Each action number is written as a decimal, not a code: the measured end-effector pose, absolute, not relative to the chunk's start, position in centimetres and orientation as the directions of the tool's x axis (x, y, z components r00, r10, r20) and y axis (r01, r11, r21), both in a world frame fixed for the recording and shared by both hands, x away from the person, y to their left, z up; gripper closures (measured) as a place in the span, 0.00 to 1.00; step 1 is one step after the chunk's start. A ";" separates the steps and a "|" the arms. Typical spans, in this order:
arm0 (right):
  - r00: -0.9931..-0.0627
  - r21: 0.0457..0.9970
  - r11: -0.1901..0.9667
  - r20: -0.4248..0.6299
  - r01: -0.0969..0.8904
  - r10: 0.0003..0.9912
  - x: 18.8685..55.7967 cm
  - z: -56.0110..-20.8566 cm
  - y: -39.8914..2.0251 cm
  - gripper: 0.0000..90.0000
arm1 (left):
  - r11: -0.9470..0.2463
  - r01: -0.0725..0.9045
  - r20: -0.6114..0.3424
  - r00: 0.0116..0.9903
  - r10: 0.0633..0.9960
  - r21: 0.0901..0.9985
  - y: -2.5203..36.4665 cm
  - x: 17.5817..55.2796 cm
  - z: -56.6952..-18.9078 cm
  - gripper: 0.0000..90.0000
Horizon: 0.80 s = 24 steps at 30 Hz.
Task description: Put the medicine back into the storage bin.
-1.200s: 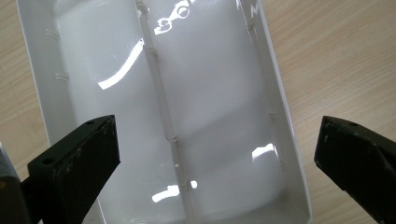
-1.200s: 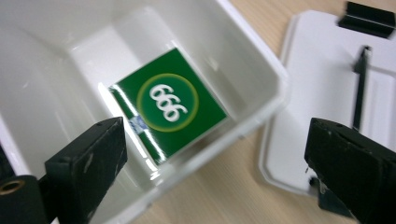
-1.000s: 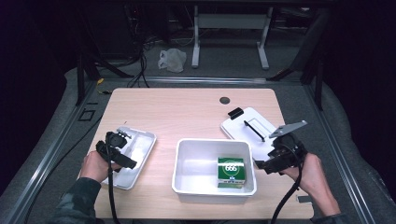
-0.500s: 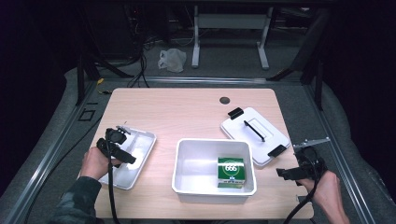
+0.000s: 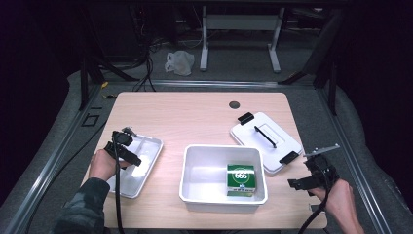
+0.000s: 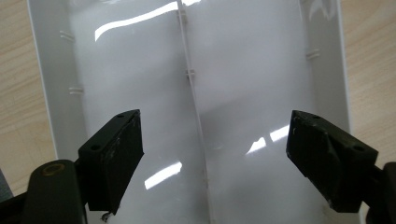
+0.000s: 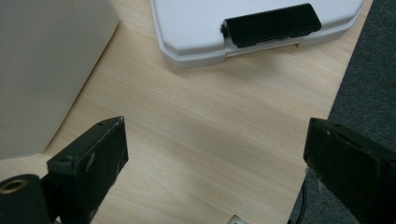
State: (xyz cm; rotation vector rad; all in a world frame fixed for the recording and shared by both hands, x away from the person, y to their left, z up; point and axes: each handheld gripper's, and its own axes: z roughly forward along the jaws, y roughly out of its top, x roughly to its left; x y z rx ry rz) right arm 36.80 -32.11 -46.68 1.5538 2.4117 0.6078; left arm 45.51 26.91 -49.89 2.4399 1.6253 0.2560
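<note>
My left gripper (image 5: 131, 157) hovers over a shallow white tray (image 5: 152, 145) at the table's left. In the left gripper view my left gripper (image 6: 215, 135) is open, its jaws straddling the central ridge of the tray (image 6: 252, 70). The jaws have just been closing, with nothing gripped between them. My right gripper (image 5: 298, 183) sits low near the front right corner, wide open. In the right gripper view my right gripper (image 7: 215, 140) has only bare wood between its jaws. A white bin (image 5: 187, 170) in the middle holds a green box (image 5: 241, 179).
A white lid (image 5: 265, 139) with a black handle and black clips lies right of the bin. One clip (image 7: 271, 23) and the bin's wall (image 7: 46, 60) appear ahead of the right gripper. Dark carpet borders the table's right edge (image 7: 369, 70).
The right hand has moved from beside the lid, right and down, to the table's front right corner. The left gripper has shifted slightly over the tray.
</note>
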 end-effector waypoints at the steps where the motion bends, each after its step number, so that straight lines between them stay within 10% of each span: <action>1: -0.422 0.445 0.358 0.050 0.821 0.905 36.8 -46.7 -32.1 0.07 | -0.370 0.893 0.034 0.374 0.927 0.255 27.0 45.7 -50.1 0.22; 24: -0.439 0.416 0.385 0.040 0.824 0.898 37.0 -47.0 -31.8 0.07 | -0.319 0.928 0.007 0.324 0.946 0.195 27.7 47.6 -52.3 0.81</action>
